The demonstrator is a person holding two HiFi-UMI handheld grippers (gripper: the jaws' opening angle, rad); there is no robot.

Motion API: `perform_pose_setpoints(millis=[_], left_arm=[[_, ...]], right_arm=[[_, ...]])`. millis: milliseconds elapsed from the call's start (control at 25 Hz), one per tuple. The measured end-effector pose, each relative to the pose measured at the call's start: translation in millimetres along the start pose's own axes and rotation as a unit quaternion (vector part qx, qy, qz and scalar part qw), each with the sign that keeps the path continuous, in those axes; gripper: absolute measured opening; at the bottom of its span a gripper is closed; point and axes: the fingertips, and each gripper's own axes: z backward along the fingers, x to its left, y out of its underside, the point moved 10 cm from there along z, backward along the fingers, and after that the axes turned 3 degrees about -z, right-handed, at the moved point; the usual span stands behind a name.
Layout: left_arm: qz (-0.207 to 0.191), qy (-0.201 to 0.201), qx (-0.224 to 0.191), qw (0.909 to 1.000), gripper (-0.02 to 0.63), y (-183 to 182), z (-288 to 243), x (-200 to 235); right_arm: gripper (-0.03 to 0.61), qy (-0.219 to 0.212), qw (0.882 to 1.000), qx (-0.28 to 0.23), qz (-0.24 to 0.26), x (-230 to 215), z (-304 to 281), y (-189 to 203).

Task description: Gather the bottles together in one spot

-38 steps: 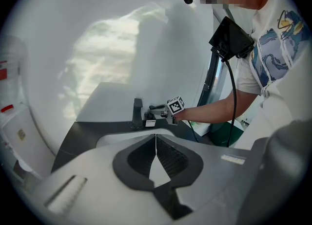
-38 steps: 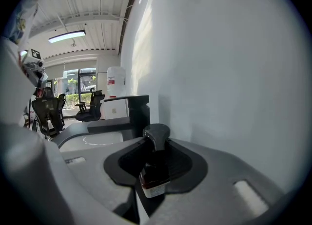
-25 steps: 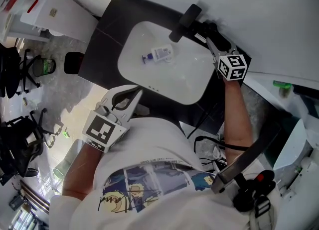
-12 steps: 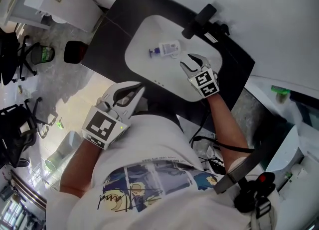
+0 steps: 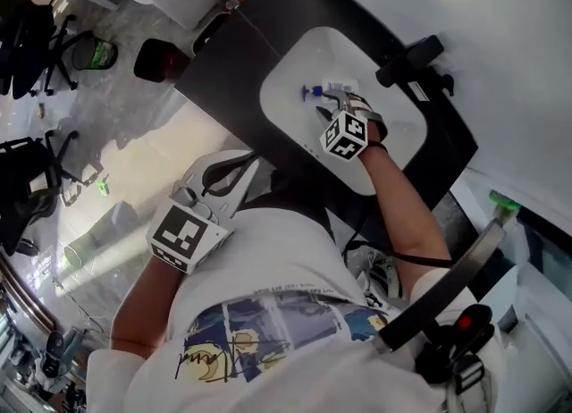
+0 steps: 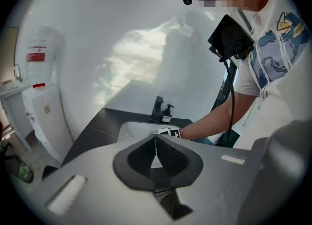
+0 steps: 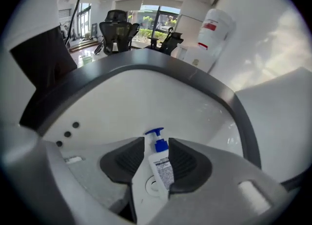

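Shift of right gripper (image 7: 156, 142) down into sink (image 7: 146, 92); fingers closing around pump bottle (image 7: 165, 171), seemingly not clamped yet; pickup starting. Left gripper (image 6: 156, 139) fingers together, empty.

You face a white sink (image 5: 290, 71) set in a black counter (image 5: 232, 49); a faucet (image 5: 409, 55) stands at the sink's far rim, and chairs (image 5: 29, 13) sit well apart from it.

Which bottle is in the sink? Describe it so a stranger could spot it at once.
Find the black countertop with the white sink basin set into it. Lying in the basin, between the closing jaws of the right gripper, is a small white pump bottle. Its blue pump head marks it out.
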Motion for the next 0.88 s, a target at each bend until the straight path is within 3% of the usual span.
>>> perform_pose_setpoints(millis=[440, 640, 880], left_arm=[[0.045, -0.074, -0.006, 0.9962, 0.009, 19.9, 30.1, 11.9], [0.049, -0.088, -0.002, 0.9949, 0.009, 23.1, 33.4, 11.9], [0.050, -0.092, -0.003, 0.9945, 0.009, 25.5, 39.0, 12.9]], right_arm=[[0.156, -0.050, 0.987, 0.091, 0.126, -17.0, -64.0, -2.8], [0.156, -0.074, 0.981, 0.120, 0.130, -19.3, -83.6, 1.8], [0.133, -0.064, 0.982, 0.126, 0.123, -16.6, -87.1, 2.8]])
